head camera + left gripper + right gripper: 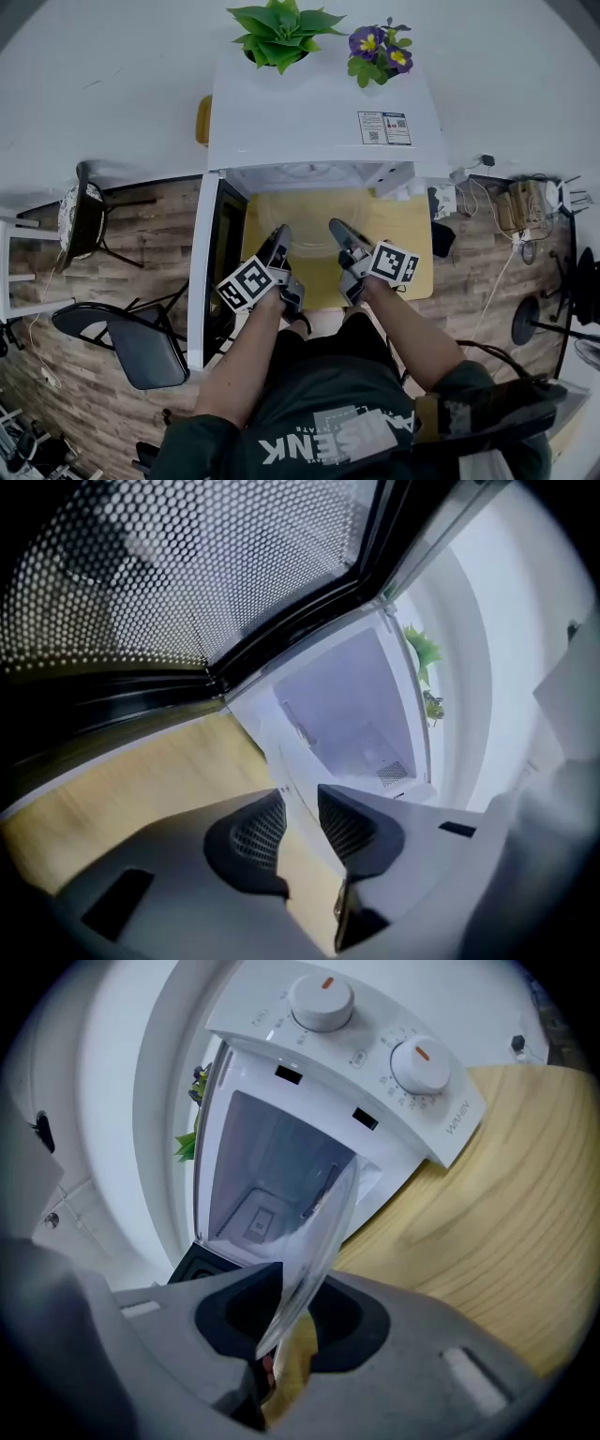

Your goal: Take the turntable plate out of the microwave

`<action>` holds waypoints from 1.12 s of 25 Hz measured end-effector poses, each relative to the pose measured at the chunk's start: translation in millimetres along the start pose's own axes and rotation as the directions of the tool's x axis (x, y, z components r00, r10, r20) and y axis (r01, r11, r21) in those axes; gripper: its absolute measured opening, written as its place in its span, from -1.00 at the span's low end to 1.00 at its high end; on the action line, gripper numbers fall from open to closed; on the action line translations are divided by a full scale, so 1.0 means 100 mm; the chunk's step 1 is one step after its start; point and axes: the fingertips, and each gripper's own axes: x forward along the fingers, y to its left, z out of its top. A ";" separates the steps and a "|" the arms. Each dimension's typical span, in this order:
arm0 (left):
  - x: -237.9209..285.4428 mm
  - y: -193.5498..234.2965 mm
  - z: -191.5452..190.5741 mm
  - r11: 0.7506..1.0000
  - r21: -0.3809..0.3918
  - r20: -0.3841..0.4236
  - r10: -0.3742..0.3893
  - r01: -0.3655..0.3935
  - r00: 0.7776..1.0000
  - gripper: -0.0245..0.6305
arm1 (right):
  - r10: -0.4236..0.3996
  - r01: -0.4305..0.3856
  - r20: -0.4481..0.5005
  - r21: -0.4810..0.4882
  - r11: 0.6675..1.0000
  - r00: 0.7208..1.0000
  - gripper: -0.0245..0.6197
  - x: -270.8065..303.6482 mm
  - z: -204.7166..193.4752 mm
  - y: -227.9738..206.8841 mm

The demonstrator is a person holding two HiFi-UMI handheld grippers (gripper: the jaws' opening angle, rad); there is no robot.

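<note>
Both the left tongs [300,808] and the right tongs [281,1312] clamp the glass turntable plate [317,1227] before the open microwave [319,122].

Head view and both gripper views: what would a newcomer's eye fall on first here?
The clear glass turntable plate stands edge-on in the right claw, which is shut on it just in front of the open white microwave. The left claw seems to pinch the plate's other edge. On top of the microwave sit a green plant and a purple-flowered plant.
</note>
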 end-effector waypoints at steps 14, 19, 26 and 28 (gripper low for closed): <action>-0.44 -0.37 -0.25 0.997 0.047 -0.002 -0.058 0.058 0.998 -0.58 | 0.029 -0.029 0.001 -0.053 0.998 1.000 -0.66 -0.49 -0.11 0.37; -0.60 -0.57 -0.33 0.992 0.119 0.051 -0.043 0.037 0.998 -0.57 | 0.084 -0.088 -0.048 -0.085 0.992 0.995 -0.66 -0.71 -0.08 0.48; -0.87 -1.06 -0.54 0.989 0.146 0.139 -0.056 0.035 0.989 -0.56 | 0.179 -0.194 -0.125 -0.126 0.973 0.976 -0.66 -1.08 0.07 0.78; -0.93 -1.19 -0.60 0.990 0.141 0.168 -0.050 0.026 0.985 -0.56 | 0.205 -0.226 -0.152 -0.132 0.965 0.967 -0.66 -1.18 0.12 0.88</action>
